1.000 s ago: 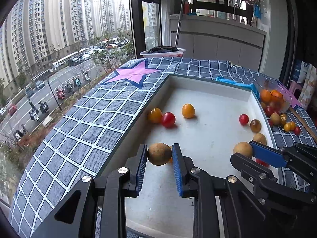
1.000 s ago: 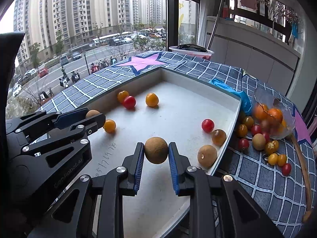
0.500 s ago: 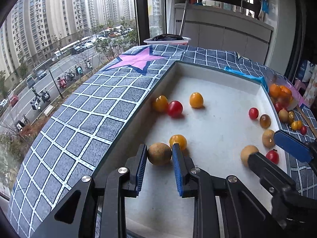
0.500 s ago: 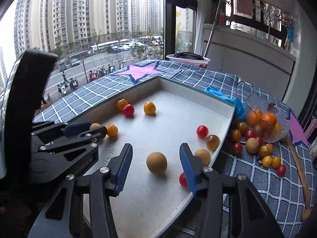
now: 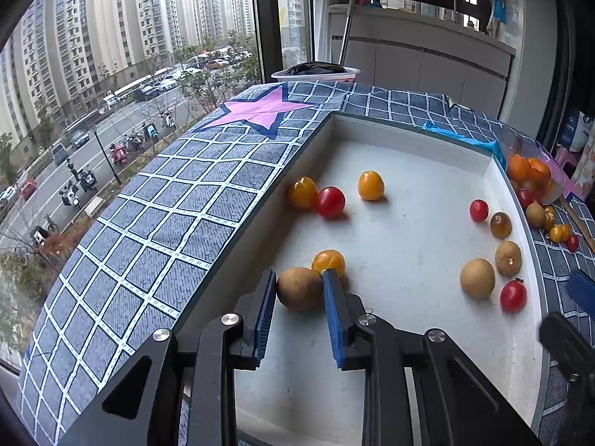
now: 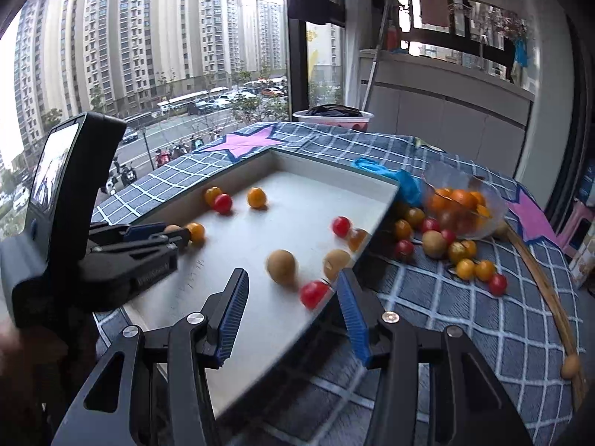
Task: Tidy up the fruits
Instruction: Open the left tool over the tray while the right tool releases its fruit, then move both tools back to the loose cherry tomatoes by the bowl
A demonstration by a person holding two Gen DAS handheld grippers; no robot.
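A white tray [image 5: 409, 130] lies on the checked cloth and holds several small fruits. My left gripper [image 5: 299, 284] is shut on a brown longan [image 5: 299, 288] at the tray's left wall, resting on the tray floor, next to a yellow tomato [image 5: 329, 260]. It also shows in the right wrist view [image 6: 169, 234]. My right gripper [image 6: 292, 286] is open and empty above the tray's near edge. The brown longan [image 6: 282, 265] it held lies on the tray, beside a red tomato [image 6: 314, 293] and another longan [image 6: 336, 260].
A glass bowl [image 6: 465, 200] of oranges lies tipped right of the tray, with several tomatoes and longans spilled on the cloth [image 6: 476, 297]. A blue bag [image 6: 394, 178] lies at the tray's far right corner. A pink basin [image 6: 333, 117] stands at the back by the window.
My right gripper opened, let its longan down on the tray and pulled back and up. My left gripper lowered its longan to the tray floor beside the yellow tomato, still shut on it.
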